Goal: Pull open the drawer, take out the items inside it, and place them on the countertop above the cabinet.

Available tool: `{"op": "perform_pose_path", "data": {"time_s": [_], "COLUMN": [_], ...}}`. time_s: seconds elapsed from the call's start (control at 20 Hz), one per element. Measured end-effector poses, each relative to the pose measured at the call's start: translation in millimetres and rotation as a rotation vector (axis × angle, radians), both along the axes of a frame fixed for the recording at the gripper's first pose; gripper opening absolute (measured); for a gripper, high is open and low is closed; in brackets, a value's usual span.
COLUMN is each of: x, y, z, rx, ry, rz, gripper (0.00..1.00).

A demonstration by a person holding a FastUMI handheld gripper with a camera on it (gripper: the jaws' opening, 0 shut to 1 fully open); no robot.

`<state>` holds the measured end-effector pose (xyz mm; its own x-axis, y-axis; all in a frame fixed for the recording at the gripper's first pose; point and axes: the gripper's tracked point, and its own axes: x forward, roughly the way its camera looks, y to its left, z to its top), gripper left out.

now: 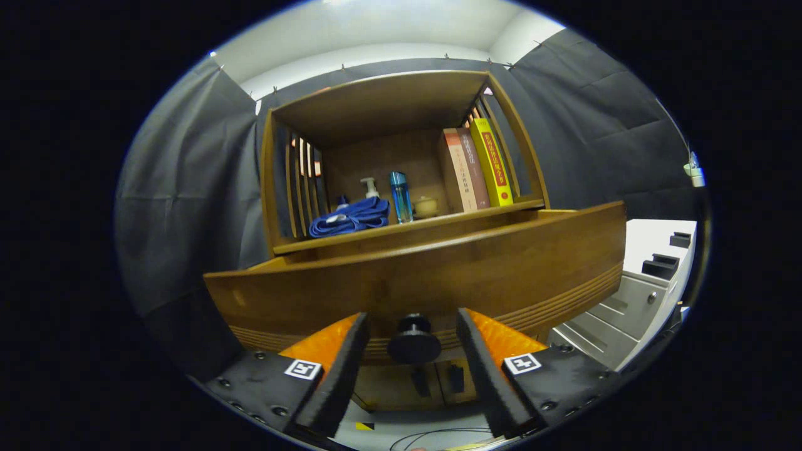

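knob: drawer knob sits dead centre between my fingers, 12 o'clock
hand-held gripper: open, straddling knob, not touching
drawer: front runs 9-to-3; I pull toward 6

The gripper view rides on the gripper and looks forward along its two fingers, set low and very near the wooden drawer front, whose round knob sits between the fingers. It faces the cabinet slightly upward, taking in the open shelf above and the booth wall beyond
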<state>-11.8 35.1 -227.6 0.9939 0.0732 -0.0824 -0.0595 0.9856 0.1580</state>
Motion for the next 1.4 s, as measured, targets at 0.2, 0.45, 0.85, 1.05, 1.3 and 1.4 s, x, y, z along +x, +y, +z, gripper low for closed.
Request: {"op": "perform_pose_path", "data": {"time_s": [0.2, 0.45, 0.85, 1.05, 1.3, 1.4], "x": [12.6, 87.4, 193.8, 213.7, 206.7, 205.4], "y": [-24.9, -39.0, 21.8, 33.3, 6.6, 9.6], "z": [104.7, 195.6, 151.4, 50.7, -32.8, -47.1], "rx": [-0.085, -0.144, -0.342, -0.309, -0.359, -0.334], "ry": [-0.128, -0.155, 0.112, 0.407, 0.627, 0.694], "rz": [-0.04, -0.089, 0.091, 0.131, 0.109, 0.115], "gripper": [0.94, 0.96, 0.98, 0.98, 0.99, 0.99]}}
